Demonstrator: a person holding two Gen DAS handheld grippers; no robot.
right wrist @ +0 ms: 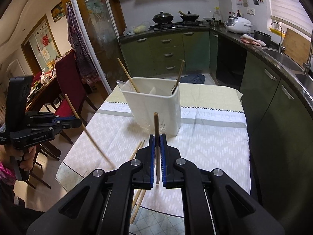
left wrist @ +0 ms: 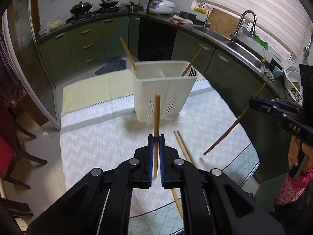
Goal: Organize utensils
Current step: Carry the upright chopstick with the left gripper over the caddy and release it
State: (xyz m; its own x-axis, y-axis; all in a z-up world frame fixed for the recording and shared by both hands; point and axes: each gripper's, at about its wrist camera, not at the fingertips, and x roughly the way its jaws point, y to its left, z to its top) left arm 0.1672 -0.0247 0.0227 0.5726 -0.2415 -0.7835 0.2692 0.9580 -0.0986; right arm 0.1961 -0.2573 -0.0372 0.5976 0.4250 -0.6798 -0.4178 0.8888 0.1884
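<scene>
A: Nearest the lens, which parts are shown?

B: The left gripper [left wrist: 156,137] is shown clenched on a pale chopstick [left wrist: 156,115], held clear of the table [left wrist: 97,141] and pointing toward the holder. In the right wrist view, the right gripper [right wrist: 157,137] is seen likewise clamped on a darker chopstick [right wrist: 156,123], also lifted off the cloth.

A: What is indicated as already done?

B: From left to right in the white utensil holder [left wrist: 164,90], which stands toward the far end of the table: a spoon [right wrist: 122,84] at the left edge, a pale chopstick leaning out of the left compartment [left wrist: 128,52], then a brown chopstick [left wrist: 192,59] and fork tines [left wrist: 192,70] in the right compartment. These are judged to be sorted, though whether each kind is kept to its own compartment cannot be told.

A: And what is left?

B: Two chopsticks [left wrist: 184,146] are seen lying side by side on the cloth, just beside the left gripper and near the table's front edge. The two held sticks are not yet delivered. The task is therefore judged to be roughly half complete, four sticks remaining outside the holder.
</scene>
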